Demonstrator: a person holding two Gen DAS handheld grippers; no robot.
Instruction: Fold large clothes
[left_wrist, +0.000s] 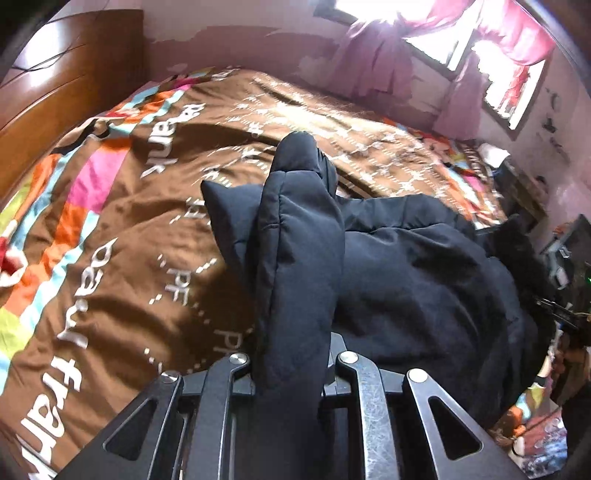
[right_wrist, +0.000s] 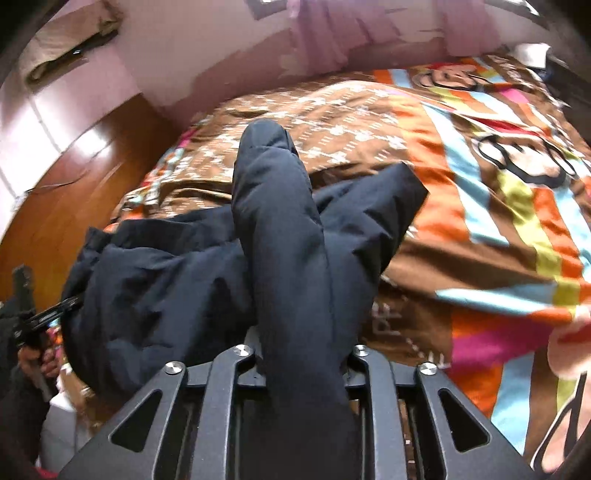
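A dark navy padded jacket (left_wrist: 424, 266) lies bunched on the bed. My left gripper (left_wrist: 291, 354) is shut on a fold of the jacket, which drapes up over and hides its fingers. In the right wrist view the jacket (right_wrist: 155, 280) spreads to the left. My right gripper (right_wrist: 299, 350) is shut on another fold, which likewise covers its fingers. Both held parts are lifted off the bed. The right gripper shows at the right edge of the left wrist view (left_wrist: 565, 314), and the left gripper shows at the left edge of the right wrist view (right_wrist: 33, 317).
The bed is covered by a brown quilt (left_wrist: 122, 236) with white lettering and coloured stripes (right_wrist: 517, 206). A wooden headboard (left_wrist: 55, 88) stands at the left. A pink wall and a bright window with pink curtains (left_wrist: 480, 44) are behind. Dark clutter (left_wrist: 524, 184) sits at the far right bedside.
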